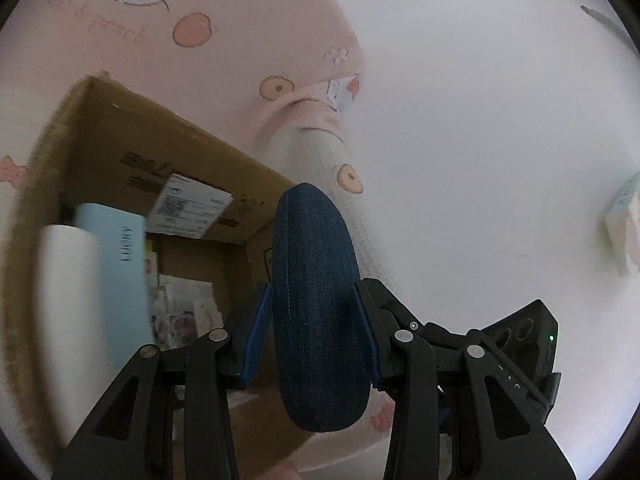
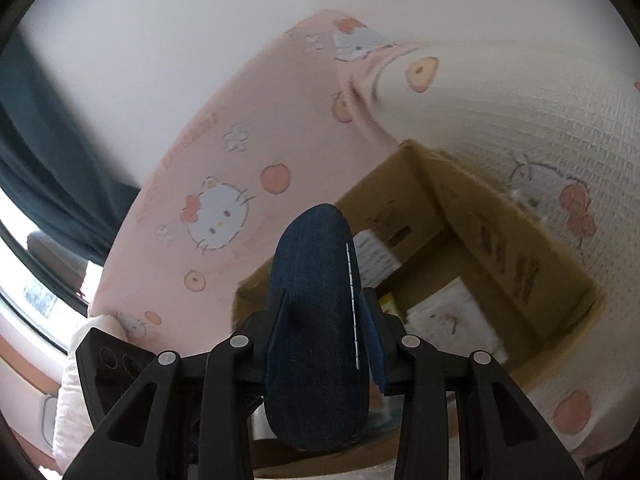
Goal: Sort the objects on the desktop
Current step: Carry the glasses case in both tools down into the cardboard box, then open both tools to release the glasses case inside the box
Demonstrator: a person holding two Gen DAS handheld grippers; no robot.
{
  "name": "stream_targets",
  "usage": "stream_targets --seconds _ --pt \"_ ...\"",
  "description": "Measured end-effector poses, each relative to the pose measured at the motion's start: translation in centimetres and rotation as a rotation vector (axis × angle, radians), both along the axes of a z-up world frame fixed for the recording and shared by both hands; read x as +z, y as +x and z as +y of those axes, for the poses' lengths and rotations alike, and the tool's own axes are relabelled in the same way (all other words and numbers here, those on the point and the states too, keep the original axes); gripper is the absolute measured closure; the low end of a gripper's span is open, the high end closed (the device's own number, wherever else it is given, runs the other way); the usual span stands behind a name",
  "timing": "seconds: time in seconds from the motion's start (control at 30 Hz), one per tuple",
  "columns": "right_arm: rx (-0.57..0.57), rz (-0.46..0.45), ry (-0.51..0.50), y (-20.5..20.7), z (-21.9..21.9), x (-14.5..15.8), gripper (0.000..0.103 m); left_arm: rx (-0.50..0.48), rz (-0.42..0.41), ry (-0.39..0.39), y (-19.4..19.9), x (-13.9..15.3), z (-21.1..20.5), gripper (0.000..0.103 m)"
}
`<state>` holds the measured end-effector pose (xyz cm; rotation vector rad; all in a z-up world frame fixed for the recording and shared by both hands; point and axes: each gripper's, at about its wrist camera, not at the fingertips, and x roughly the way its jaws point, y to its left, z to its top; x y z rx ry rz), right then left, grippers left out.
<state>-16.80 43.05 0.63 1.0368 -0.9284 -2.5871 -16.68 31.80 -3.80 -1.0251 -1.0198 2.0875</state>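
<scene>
We find the left gripper clamped on a dark blue oval denim-covered case, which stands on end between its blue pads and juts forward beyond them. The right gripper holds a like denim case the same way. Both hang above an open brown cardboard box on the pink cartoon-print cloth.

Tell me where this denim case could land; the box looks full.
Crowded: the cardboard box, with a white roll, pale blue box and packets filling it. Free for the denim case: the pink cloth outside the box wall.
</scene>
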Motion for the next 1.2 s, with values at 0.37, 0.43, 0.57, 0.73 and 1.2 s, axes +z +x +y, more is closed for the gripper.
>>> stream_targets --seconds 0.37,0.43,0.57,0.73,1.2 --pt "0.058 -0.118 0.086 -2.8 4.1 -3.9 0.071 -0.023 -0.178 -0.134 -2.3 -3.9 4.3 0.056" --pt "0.032 -0.127 0.133 -2.7 4.5 -3.8 0.069 -0.011 -0.201 -0.160 -2.6 -3.9 4.4 0.046" --pt "0.004 -0.146 0.155 -2.4 5.7 -3.4 0.066 0.009 -0.259 -0.147 -2.7 -4.2 3.8 0.036" --pt "0.012 -0.142 0.160 -1.4 6.3 -3.1 0.064 0.009 -0.268 -0.150 -2.4 -4.0 3.6 0.036" --pt "0.025 -0.115 0.241 2.1 5.5 0.4 0.062 0.008 -0.154 -0.255 -0.1 -0.1 2.7 0.026"
